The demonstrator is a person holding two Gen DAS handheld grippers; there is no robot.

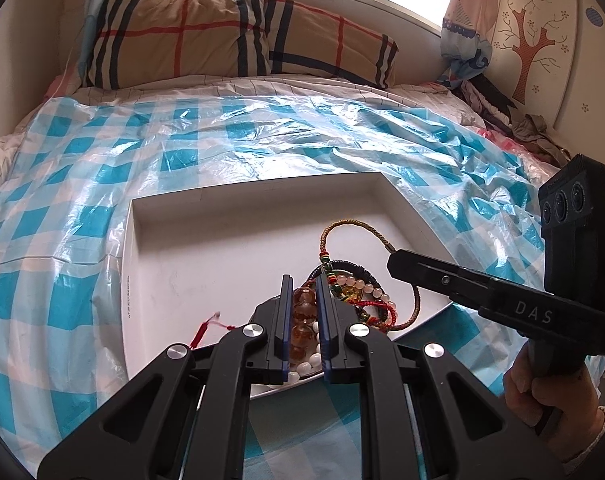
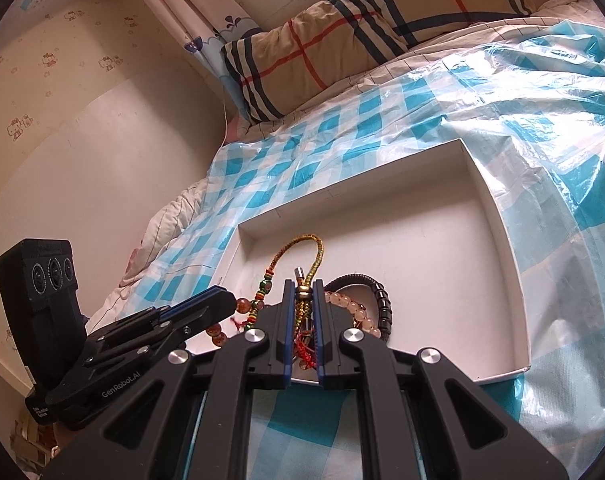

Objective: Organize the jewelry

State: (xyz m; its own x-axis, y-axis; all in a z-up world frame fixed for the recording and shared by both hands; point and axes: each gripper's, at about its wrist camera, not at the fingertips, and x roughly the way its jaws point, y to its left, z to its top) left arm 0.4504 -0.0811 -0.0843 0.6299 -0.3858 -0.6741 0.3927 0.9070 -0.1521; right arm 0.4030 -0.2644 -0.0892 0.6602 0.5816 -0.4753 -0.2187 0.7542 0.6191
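A white shallow box [image 1: 206, 208] lies on the bed and holds a tangled pile of jewelry [image 1: 362, 300] near its front edge. My left gripper [image 1: 304, 284] is shut on an amber bead bracelet [image 1: 304, 312]; it shows from the side in the right wrist view [image 2: 222, 300]. My right gripper [image 2: 303, 292] is shut on a green-gold braided cord bracelet [image 2: 302, 246], whose loop rises above the pile [image 1: 354, 228]. That gripper enters the left wrist view from the right [image 1: 394, 260]. A black bead bracelet [image 2: 382, 300], pink beads [image 2: 354, 312] and a red cord [image 1: 210, 326] lie in the pile.
The box sits on a blue-and-white checked plastic sheet [image 1: 102, 160] spread over the bed. Plaid pillows [image 1: 230, 36] lie at the head under a window. Clothes [image 1: 534, 132] are heaped at the far right. A wall [image 2: 82, 140] runs along the bed's left side.
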